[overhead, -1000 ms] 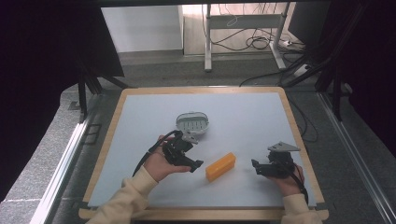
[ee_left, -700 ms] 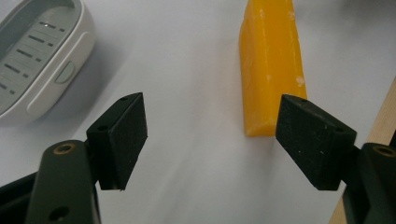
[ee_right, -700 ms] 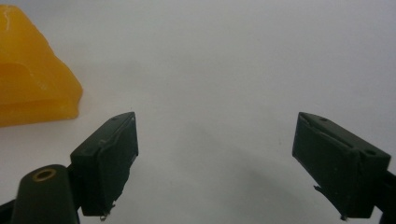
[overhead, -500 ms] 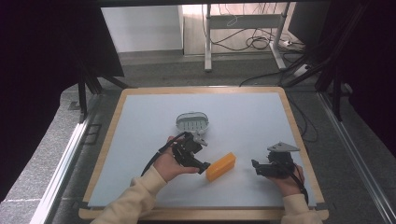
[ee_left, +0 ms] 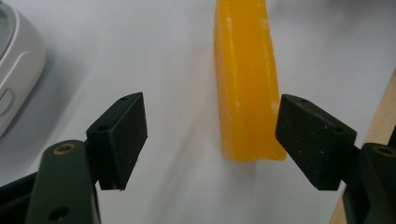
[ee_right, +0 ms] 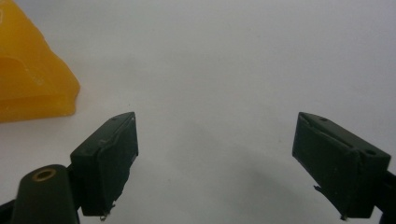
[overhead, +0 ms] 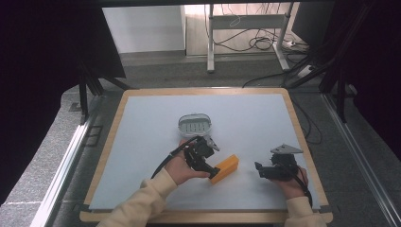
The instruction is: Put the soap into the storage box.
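The left gripper [overhead: 213, 170] was wide open and empty around the near end of the bar [ee_left: 245, 84], which lay toward its 3 o'clock jaw, so centring before closing seemed wise, while the right gripper [overhead: 257, 170] rested open and empty.

A white table top with a wooden rim [overhead: 108, 142] takes up the middle of the high view. Beyond its far edge, at the upper middle of the frame, stand the metal legs of a desk [overhead: 210, 42] with tangled cables [overhead: 257, 43] on the grey floor.

The left gripper [ee_left: 211, 140] has jaws spread, the yellow block [ee_left: 245, 79] lying between them.
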A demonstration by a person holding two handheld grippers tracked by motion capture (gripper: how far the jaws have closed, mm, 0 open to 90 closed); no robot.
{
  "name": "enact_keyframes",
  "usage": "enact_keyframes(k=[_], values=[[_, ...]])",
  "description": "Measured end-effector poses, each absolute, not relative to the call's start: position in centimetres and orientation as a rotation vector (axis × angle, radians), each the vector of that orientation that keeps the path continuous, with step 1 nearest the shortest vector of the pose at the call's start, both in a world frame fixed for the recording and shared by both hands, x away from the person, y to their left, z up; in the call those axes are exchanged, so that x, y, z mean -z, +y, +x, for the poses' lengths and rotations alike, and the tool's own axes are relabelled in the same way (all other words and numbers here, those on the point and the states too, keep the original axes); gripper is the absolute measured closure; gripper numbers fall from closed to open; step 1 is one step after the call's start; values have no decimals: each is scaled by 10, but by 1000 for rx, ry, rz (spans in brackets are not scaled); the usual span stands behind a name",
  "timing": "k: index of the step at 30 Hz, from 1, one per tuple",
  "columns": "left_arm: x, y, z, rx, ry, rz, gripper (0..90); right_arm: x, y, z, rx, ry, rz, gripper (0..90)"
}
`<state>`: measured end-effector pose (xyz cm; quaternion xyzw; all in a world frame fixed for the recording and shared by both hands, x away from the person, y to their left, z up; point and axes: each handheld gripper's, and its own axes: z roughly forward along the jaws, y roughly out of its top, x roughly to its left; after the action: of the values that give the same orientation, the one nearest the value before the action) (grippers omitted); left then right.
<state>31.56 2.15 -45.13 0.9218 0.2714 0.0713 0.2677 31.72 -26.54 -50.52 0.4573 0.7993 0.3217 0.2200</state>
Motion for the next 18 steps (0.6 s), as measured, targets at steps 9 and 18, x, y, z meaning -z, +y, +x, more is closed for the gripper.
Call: enact_keyframes(k=[9,18], values=[[451,5,317,-173,702,2507,249,506,-265,318,-884,2211,1272,146],[451,-9,319,-150,680,2528,253,507,-266,318,-875,2219,1276,146]])
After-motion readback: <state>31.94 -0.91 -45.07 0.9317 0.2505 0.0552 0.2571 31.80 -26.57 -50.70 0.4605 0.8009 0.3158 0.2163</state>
